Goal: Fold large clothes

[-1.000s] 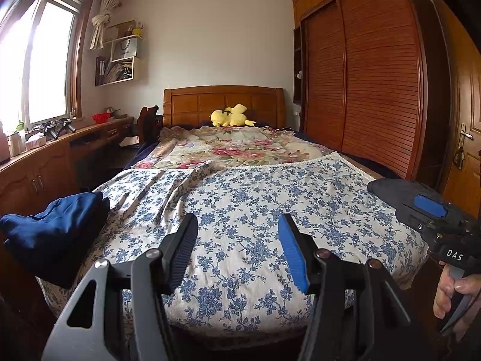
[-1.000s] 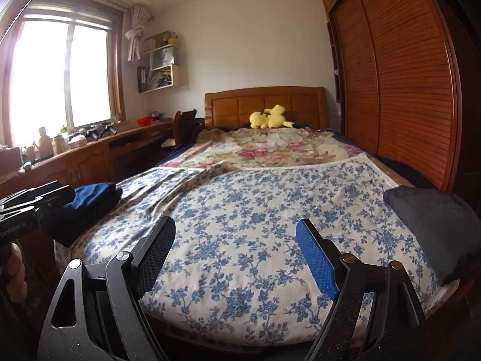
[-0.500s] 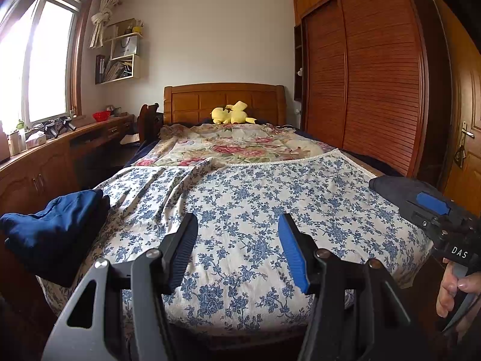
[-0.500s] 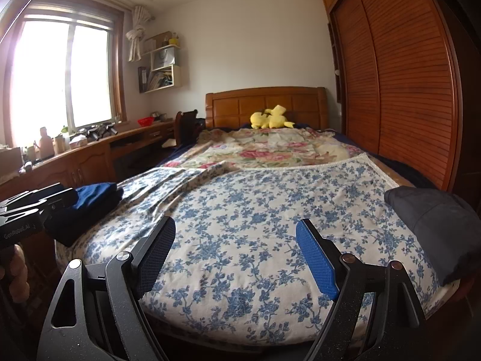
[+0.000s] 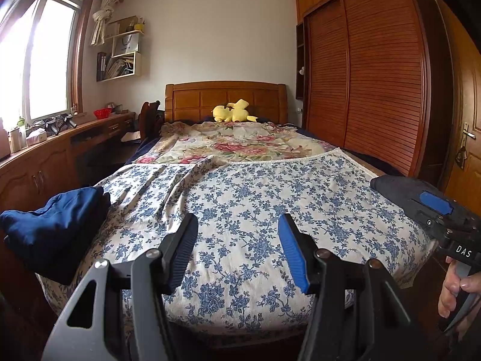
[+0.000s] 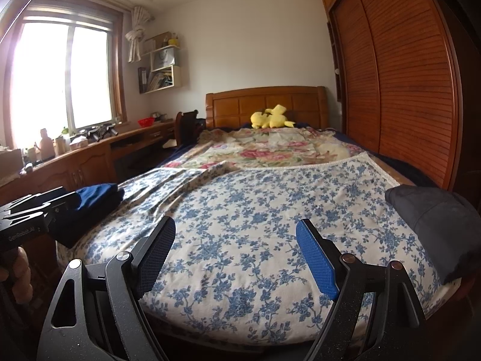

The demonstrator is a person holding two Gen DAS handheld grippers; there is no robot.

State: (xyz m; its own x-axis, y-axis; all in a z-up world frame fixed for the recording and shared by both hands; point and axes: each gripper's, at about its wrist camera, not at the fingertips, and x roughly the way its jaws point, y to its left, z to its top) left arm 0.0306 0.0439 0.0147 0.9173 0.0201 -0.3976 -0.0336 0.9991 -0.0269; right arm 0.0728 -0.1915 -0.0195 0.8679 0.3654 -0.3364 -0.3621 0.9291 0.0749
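A folded navy garment lies on the bed's near left corner; it also shows in the right wrist view. A dark grey garment lies bunched on the near right corner, and in the left wrist view it is partly behind the right gripper. My left gripper is open and empty, held above the foot of the bed. My right gripper is open and empty, also above the foot of the bed. Neither touches any cloth.
A blue-flowered white sheet covers the near half of the bed, a rose-patterned quilt the far half. A yellow plush toy lies by the headboard. A wooden desk runs along the left, a wardrobe along the right.
Both cameras have tilted slightly, so the bed sits a little lower in view. Both grippers stay open and empty; the garments have not moved.
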